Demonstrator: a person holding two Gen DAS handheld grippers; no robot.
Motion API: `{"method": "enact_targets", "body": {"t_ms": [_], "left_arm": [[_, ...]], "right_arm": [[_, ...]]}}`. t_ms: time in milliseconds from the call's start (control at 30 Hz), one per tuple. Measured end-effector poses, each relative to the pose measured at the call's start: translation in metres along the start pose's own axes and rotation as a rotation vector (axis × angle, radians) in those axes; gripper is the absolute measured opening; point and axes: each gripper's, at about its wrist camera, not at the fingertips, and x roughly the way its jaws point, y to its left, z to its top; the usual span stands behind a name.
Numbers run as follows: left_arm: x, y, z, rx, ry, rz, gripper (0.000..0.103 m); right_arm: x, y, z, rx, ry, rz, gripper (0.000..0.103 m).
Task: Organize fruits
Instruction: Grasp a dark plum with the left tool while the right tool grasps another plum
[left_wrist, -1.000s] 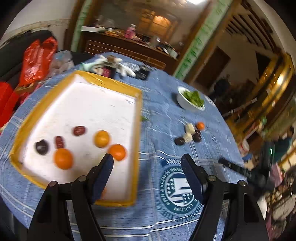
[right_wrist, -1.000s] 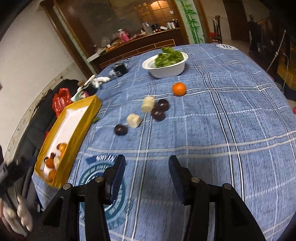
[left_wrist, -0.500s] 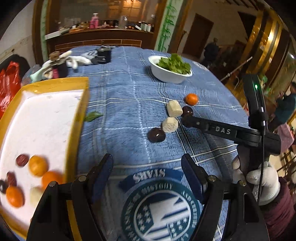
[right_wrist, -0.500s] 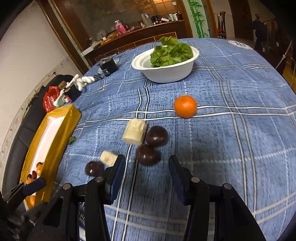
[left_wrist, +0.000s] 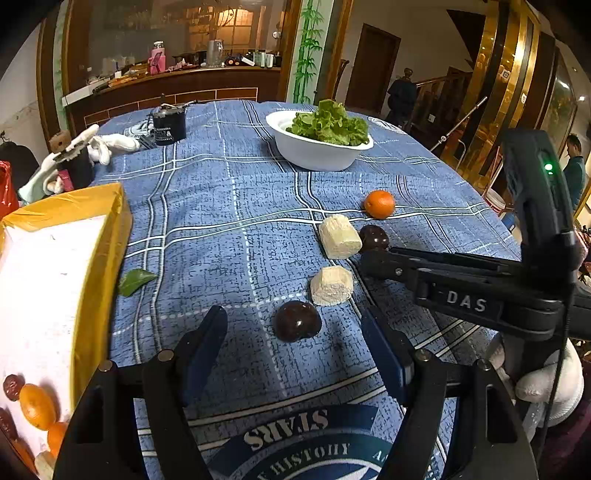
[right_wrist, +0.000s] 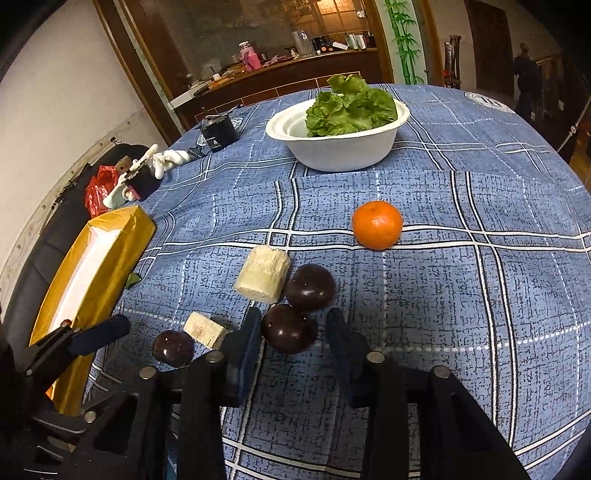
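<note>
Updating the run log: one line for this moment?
left gripper: open, over dark fruit | right gripper: open, straddling second dark fruit | tray: partly filled

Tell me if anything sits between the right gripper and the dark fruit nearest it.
Nothing visible does. The right gripper is open, and the nearest dark fruit already lies between its jaws on the tablecloth. A second dark fruit sits just behind it, close or touching, and a pale chunk lies beside that.

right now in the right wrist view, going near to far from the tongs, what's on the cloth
dark fruit between the tongs → second dark fruit → orange → white bowl of lettuce. The pale chunks lie off to the left.
</note>
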Motion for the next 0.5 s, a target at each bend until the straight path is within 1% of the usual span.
{"method": "enact_targets", "body": {"t_ms": [33, 133, 200, 233, 267, 300, 367, 433, 500], "left_arm": [[0.003, 0.001, 0.001, -0.005, 0.004, -0.002, 0.073], [0.013, 0.002, 0.002, -0.012, 0.028, -0.005, 0.058], [0.02, 0.001, 0.001, -0.012, 0.053, -0.015, 0.04], [0.02, 0.0, 0.001, -0.009, 0.048, -0.016, 0.038], [0.019, 0.0, 0.0, -0.008, 0.046, -0.025, 0.03], [0.02, -0.001, -0.001, -0.005, 0.049, -0.024, 0.025], [0.02, -0.003, -0.001, 0.002, 0.045, -0.023, 0.025], [0.02, -0.001, -0.002, -0.004, 0.044, -0.043, 0.024], [0.019, 0.003, -0.002, -0.022, 0.041, -0.063, 0.024]], "right_arm": [[0.0, 0.0, 0.0, 0.002, 0.0, 0.002, 0.037], [0.0, 0.002, -0.001, -0.011, -0.002, -0.007, 0.036], [0.0, 0.005, -0.002, -0.022, -0.002, -0.015, 0.036], [0.0, 0.006, -0.002, -0.028, -0.002, -0.019, 0.037], [0.0, 0.007, -0.003, -0.031, -0.003, -0.021, 0.037], [0.0, 0.007, -0.003, -0.033, -0.003, -0.023, 0.037], [0.0, 0.007, -0.003, -0.036, -0.005, -0.023, 0.037], [0.0, 0.007, -0.004, -0.034, -0.008, -0.026, 0.036], [-0.002, 0.008, -0.006, -0.032, -0.02, -0.03, 0.028]]}}
